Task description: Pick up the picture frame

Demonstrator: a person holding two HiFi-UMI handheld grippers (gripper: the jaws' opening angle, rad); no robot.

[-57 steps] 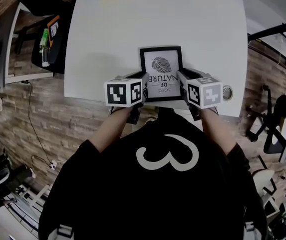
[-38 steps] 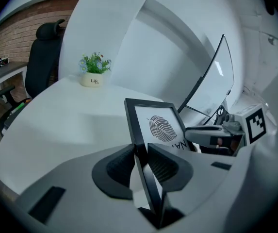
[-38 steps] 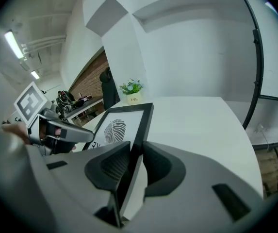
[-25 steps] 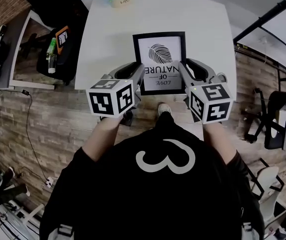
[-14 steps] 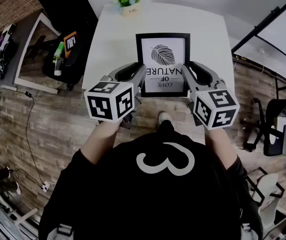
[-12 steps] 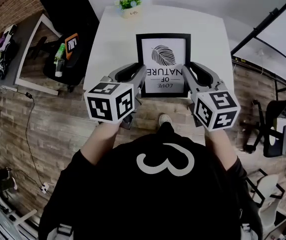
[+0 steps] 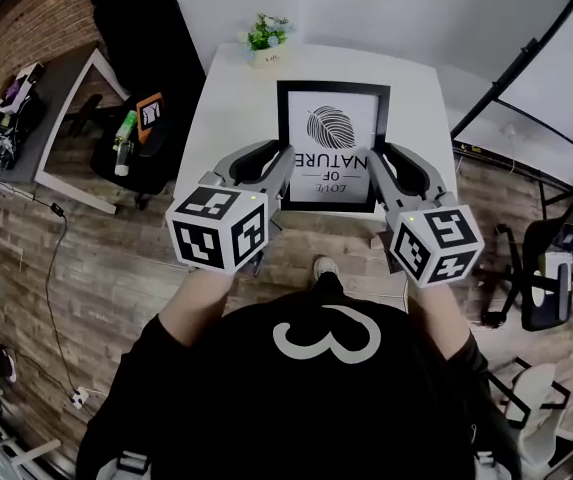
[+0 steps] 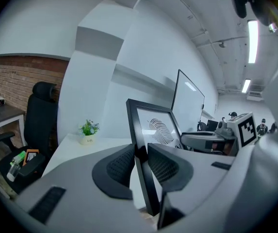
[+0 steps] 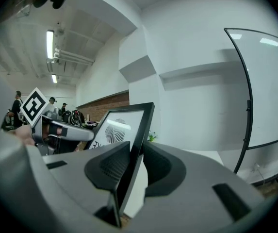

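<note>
The black picture frame [image 7: 332, 146] with a leaf print and lettering hangs in the air above the white table [image 7: 234, 98], held by both sides. My left gripper [image 7: 284, 163] is shut on the frame's left edge. My right gripper [image 7: 376, 163] is shut on its right edge. In the left gripper view the frame [image 8: 143, 144] stands upright between the pads, with the left gripper [image 8: 140, 157] pinching its black border. In the right gripper view the frame [image 9: 136, 140] runs up between the pads of the right gripper [image 9: 134, 166].
A small potted plant [image 7: 266, 38] stands at the table's far edge. A black office chair [image 7: 141, 38] and a side desk [image 7: 61, 118] are to the left. A black stand [image 7: 526, 78] and another chair [image 7: 551, 278] lie to the right. Wood floor lies below.
Both grippers have lifted the frame up off the table and toward me. The table now looks smaller and farther below.
</note>
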